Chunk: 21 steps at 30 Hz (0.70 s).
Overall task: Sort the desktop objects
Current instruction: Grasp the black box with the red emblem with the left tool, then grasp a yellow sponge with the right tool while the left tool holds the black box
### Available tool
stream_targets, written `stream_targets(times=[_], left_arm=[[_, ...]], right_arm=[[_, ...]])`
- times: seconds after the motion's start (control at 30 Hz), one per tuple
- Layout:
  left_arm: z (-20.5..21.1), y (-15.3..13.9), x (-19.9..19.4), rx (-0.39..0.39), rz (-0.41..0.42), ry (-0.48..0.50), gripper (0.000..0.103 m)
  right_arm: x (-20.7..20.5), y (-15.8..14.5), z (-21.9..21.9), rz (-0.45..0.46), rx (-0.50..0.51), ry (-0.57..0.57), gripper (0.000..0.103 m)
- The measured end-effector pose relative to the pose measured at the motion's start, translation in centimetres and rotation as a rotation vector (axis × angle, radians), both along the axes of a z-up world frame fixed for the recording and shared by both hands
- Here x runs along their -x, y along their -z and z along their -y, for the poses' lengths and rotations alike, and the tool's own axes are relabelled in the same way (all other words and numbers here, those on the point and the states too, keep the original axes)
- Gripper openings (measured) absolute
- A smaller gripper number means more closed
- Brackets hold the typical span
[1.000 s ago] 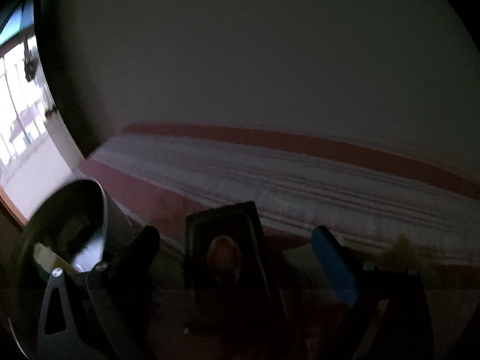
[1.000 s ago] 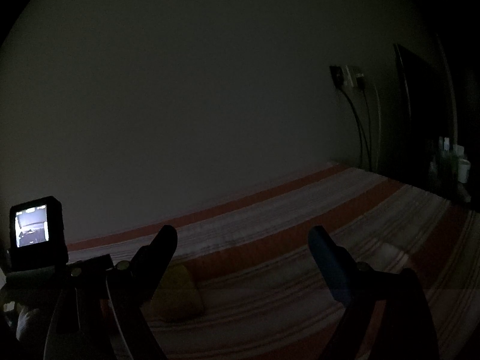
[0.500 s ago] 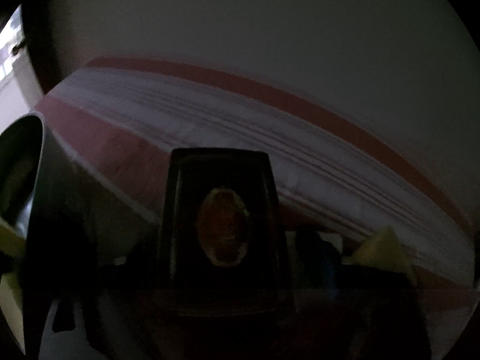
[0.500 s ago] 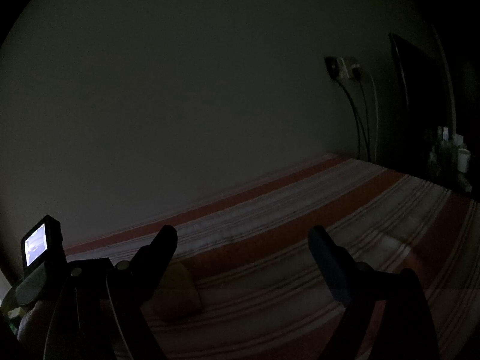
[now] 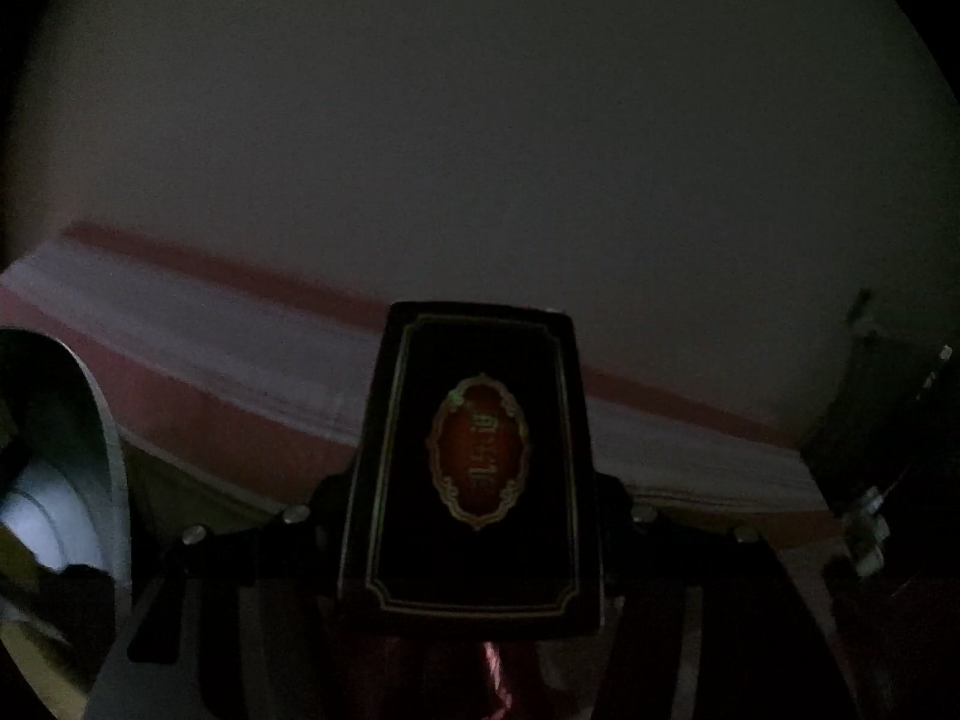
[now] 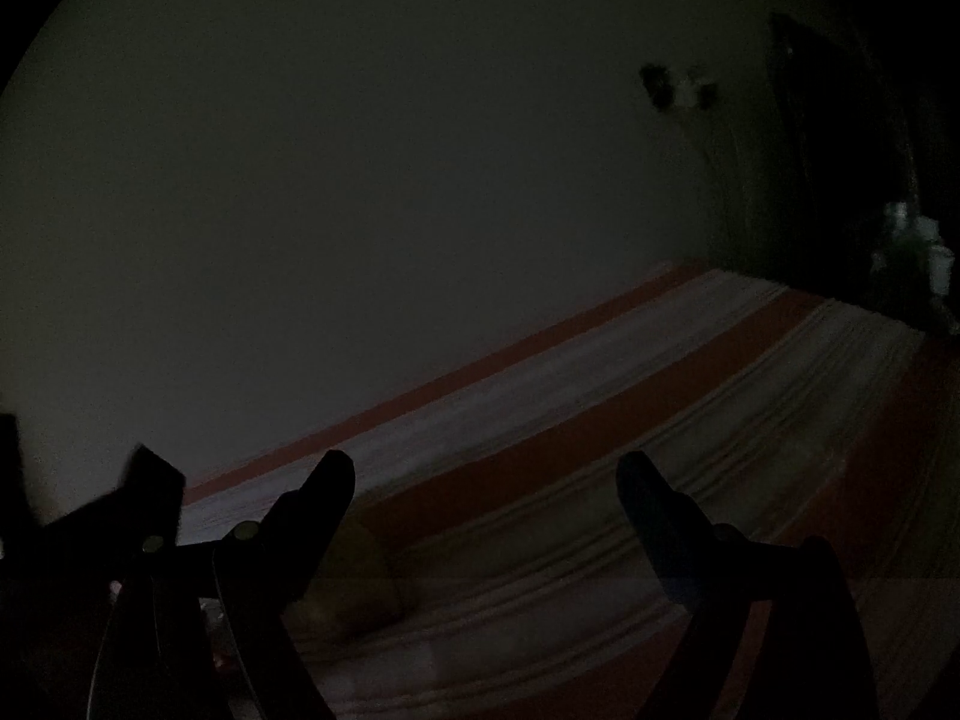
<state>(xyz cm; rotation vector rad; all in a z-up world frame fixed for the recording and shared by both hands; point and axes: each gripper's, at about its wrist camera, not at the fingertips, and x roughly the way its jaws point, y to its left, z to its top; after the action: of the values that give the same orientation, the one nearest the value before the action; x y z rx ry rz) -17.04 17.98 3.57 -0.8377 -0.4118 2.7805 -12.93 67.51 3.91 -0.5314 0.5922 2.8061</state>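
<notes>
A black box [image 5: 474, 456] with a thin gold border and a red oval emblem fills the middle of the left wrist view. My left gripper [image 5: 474, 504] has its jaws closing on the box, one dark finger [image 5: 318, 504] pressed against each side, and the box is held up off the striped cloth [image 5: 210, 372]. In the right wrist view my right gripper [image 6: 483, 480] hangs open over the red and white striped cloth [image 6: 600, 396] with nothing between its fingers. A dim yellowish object [image 6: 354, 576] lies on the cloth beside its left finger.
A grey metal cup [image 5: 90, 420] holding items stands at the left edge of the left wrist view. A dark upright object [image 5: 870, 420] stands at the right. In the right wrist view a wall socket with cables [image 6: 678, 84], a dark panel [image 6: 840, 150] and small bottles [image 6: 918, 252] are at the far right.
The left fingers have gone from wide apart to tight against the black box, and that view has swung right and up. The lit screen has left the right view.
</notes>
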Motion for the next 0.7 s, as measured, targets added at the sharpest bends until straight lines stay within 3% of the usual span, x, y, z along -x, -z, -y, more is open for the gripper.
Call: stream_targets(times=[0.17, 0.37, 0.53, 0.63, 0.67, 0.7], left_arm=[[0.4, -1.2, -4.8, 0.076, -0.167, -0.026, 0.057], [0.3, -1.0, -4.5, 0.091, -0.222, -0.038, 0.057], [-1.5, -0.4, -4.7, 0.101, -0.235, -0.033, 0.057], [0.1, 0.0, -3.1, 0.101, -0.222, -0.027, 0.057], [0.3, -0.1, -3.0, 0.103, -0.221, -0.028, 0.057], [0.6, -0.4, -2.8, 0.102, -0.22, -0.029, 0.057]], right_arm=[[3.2, 0.8, 1.8, 0.109, 0.028, -0.177, 0.091], [6.9, 1.6, 5.4, 0.245, -0.042, -0.323, 0.091], [9.5, 2.6, 8.2, 0.395, -0.159, -0.338, 0.09], [10.7, 3.4, 8.2, 0.472, -0.159, -0.33, 0.071], [10.6, 3.2, 8.2, 0.458, -0.161, -0.33, 0.057], [10.5, 3.2, 8.1, 0.459, -0.149, -0.34, 0.057]])
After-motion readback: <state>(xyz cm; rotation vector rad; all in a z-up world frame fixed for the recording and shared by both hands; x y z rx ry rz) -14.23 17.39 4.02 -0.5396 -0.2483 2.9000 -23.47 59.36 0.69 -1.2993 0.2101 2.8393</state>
